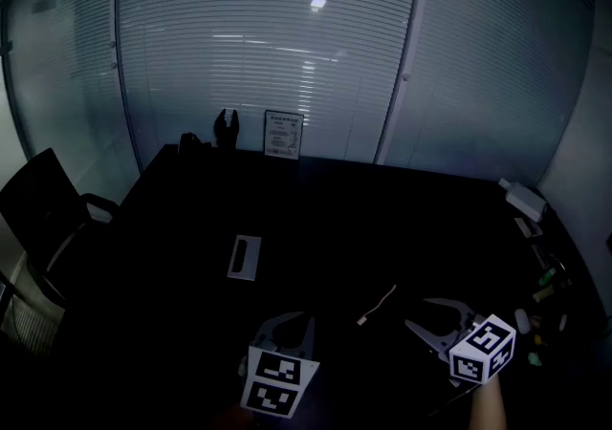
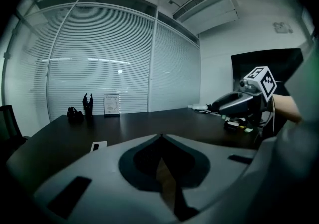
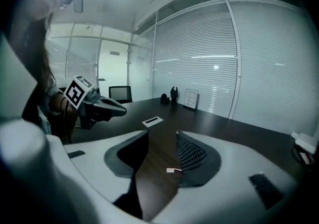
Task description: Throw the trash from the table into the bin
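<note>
A thin pale strip of trash (image 1: 378, 305) lies on the dark table (image 1: 382, 218), between the two grippers and just left of the right one. In the right gripper view a small pale end of it (image 3: 173, 170) shows on the table through the gap between the jaws, untouched. My right gripper (image 1: 418, 313) (image 3: 162, 141) is open and holds nothing. My left gripper (image 1: 285, 318) (image 2: 160, 137) has its tips together and nothing in them. Each gripper shows in the other's view: the right gripper (image 2: 219, 103) and the left gripper (image 3: 112, 109). No bin is in view.
A white flat plate with a dark slot (image 1: 244, 257) lies mid-table. A framed sheet (image 1: 284, 134) and a dark figurine (image 1: 226, 127) stand at the far edge. Small items and a white box (image 1: 523, 199) crowd the right edge. A black chair (image 1: 43, 204) stands at the left.
</note>
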A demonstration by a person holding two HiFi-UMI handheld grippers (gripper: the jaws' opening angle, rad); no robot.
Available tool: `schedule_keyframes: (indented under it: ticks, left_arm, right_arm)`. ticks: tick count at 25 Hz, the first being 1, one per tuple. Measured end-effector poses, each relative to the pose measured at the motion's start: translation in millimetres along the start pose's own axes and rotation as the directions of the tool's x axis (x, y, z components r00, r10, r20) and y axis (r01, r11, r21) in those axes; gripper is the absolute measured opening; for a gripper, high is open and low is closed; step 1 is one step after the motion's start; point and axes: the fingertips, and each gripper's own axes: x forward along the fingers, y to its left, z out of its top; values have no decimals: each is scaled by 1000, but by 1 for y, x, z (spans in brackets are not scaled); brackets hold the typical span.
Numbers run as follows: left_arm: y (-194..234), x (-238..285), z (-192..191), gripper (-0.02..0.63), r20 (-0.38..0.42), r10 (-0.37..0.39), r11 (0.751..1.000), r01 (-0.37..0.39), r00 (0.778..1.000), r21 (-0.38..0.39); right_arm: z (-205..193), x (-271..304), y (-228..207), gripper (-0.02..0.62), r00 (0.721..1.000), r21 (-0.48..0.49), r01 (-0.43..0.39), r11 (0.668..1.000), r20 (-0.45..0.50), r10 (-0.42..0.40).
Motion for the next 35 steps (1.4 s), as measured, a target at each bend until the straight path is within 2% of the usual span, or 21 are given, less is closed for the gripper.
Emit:
schedule_keyframes:
  ticks: [3,5,8,11,13,17,23,30,35]
  left_arm:
    - [7,17,0,0,-13,56,998,-56,998,-30]
    - [10,28,-1,0,-27,100,993,-102,995,-58]
    - [14,43,-5,0,-50,163,982,-167,985,-90]
    - [17,57,-9,0,-73,212,969,-219,975,-115]
    - [18,64,-12,0,-84,240,960,-249,967,-126]
    - [23,73,-15,0,-104,279,943,-293,955,-157]
    - [38,74,-32,0,-133,337,916,-357,932,-181]
    - [44,72,-45,0,-165,365,902,-392,916,-181]
    - [49,68,-45,0,-167,383,895,-410,909,-176]
  right_arm:
    - [-8,22,-14,163,990,-82,-113,990,-90,106]
    - [-22,39,-24,163,968,-154,-195,969,-186,166]
    - [-53,64,-37,163,911,-235,-322,917,-341,232]
    - [-83,87,-47,163,840,-265,-434,861,-465,280]
    - [-105,100,-53,163,788,-300,-500,812,-547,283]
    - [-142,124,-63,163,688,-380,-617,689,-685,238]
    - [-184,156,-73,163,610,-444,-714,541,-774,169]
    - [-206,168,-64,161,509,-373,-803,464,-835,209]
    - [-208,170,-64,153,452,-313,-832,458,-862,231]
